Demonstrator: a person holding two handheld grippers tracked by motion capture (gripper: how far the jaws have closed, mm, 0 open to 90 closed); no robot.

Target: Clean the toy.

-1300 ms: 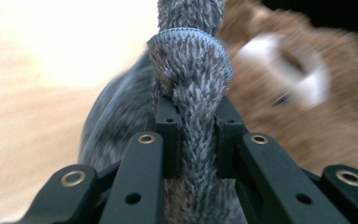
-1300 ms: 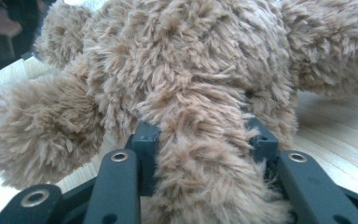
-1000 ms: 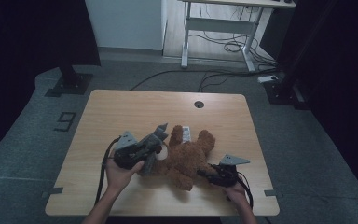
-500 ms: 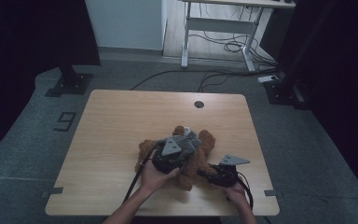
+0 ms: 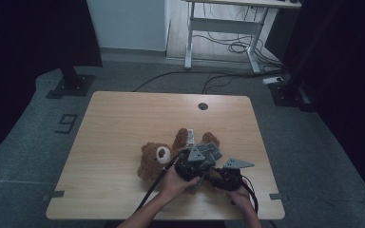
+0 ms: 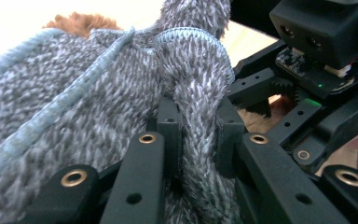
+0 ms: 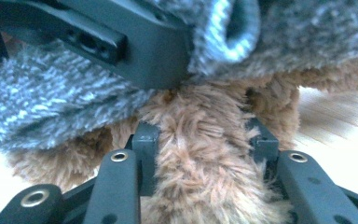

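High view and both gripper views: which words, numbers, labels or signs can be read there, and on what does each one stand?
"9": a dark digit on the grey floor, left of the table.
White tag on the teddy bear: too small to read.
Left gripper view, grey knitted garment: no text.
Right gripper view, brown fur: no text.

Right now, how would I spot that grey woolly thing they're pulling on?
Look at the wooden table, near its front edge, where a brown teddy bear lies. The grey knitted garment covers its body; unlike the brown fur, it has a pale blue trim.
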